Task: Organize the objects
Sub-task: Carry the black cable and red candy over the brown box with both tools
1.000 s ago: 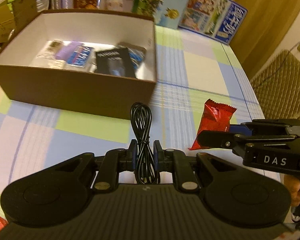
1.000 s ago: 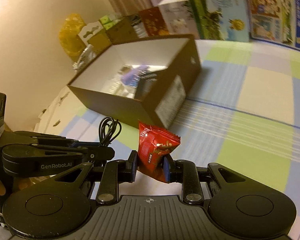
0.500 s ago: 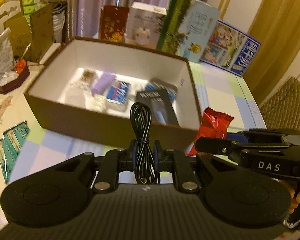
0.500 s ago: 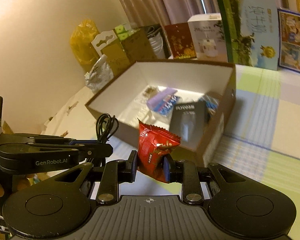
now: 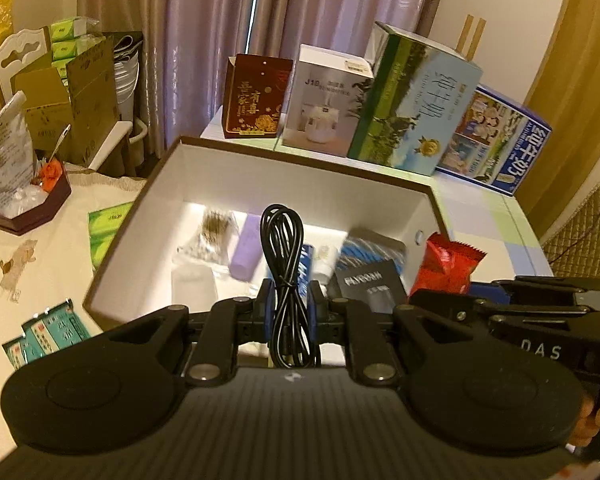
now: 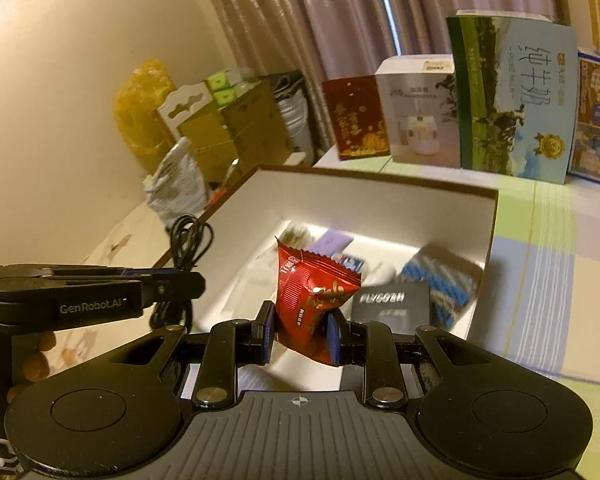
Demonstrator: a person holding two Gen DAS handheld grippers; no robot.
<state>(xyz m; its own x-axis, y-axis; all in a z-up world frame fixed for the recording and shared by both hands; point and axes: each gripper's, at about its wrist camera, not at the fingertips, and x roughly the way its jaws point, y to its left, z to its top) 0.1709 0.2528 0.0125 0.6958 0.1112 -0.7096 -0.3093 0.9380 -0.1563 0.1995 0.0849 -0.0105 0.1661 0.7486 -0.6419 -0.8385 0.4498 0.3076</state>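
While both tools hang above the near edge of the box [image 5: 228, 168], each is clamped on its own load. Left tool [image 5: 288, 312] pinches a coiled black cable [image 5: 283, 248] upright between its pads, the loop rising ahead of the fingertips over the box interior. Right tool [image 6: 300, 328] grips a red snack packet [image 6: 310, 292] by its lower half, the crimped top standing ahead of the pads. In the left view the right tool sits just to the right, the packet beside the box's right wall. Below and ahead of the tools, the box floor carries a black card [image 6: 388, 306], a blue striped pack [image 6: 444, 280], a purple tube [image 5: 246, 252] and clear bags. Beyond the box, cartons [image 5: 412, 100] stand on the checked table [image 6: 548, 280] before a curtain.
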